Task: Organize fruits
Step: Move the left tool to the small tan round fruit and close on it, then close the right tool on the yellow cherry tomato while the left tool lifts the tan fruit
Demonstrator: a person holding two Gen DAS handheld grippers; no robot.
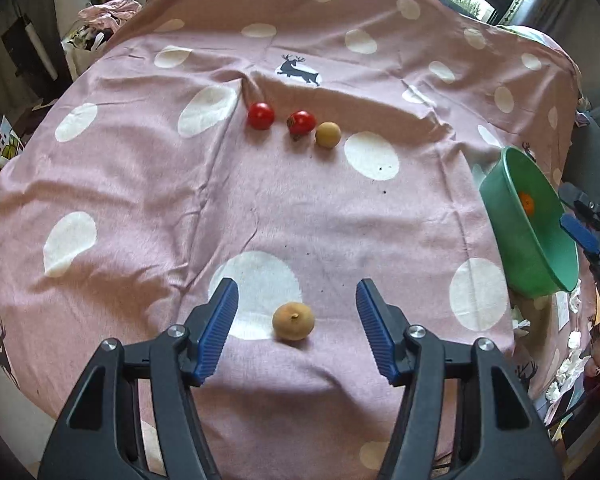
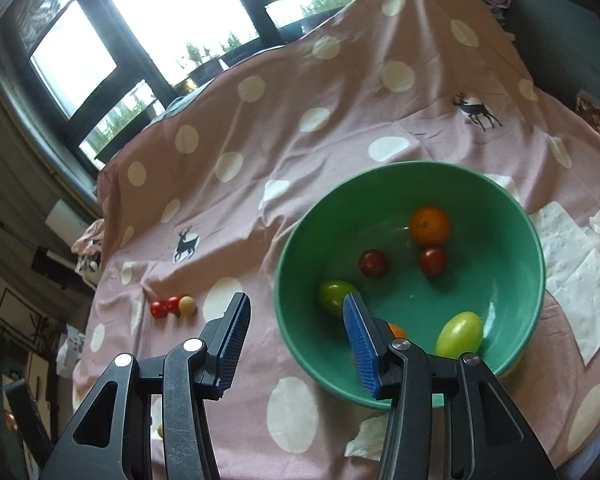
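The left wrist view looks steeply down along the left gripper point(image 1: 298, 320) from close above the near edge of the worktop point(image 1: 140, 208), facing its far edge and the windows beyond. The right wrist view looks down less steeply along the right gripper point(image 2: 296, 332), close over the green bowl point(image 2: 512, 216) at the right edge, facing the far left corner and the windows point(image 2: 148, 12). Both views share the pink spotted cloth point(image 1: 380, 220), the bowl, seen at the right edge in the left view, and the row of two red tomatoes and a tan fruit point(image 1: 328, 134) in the middle.
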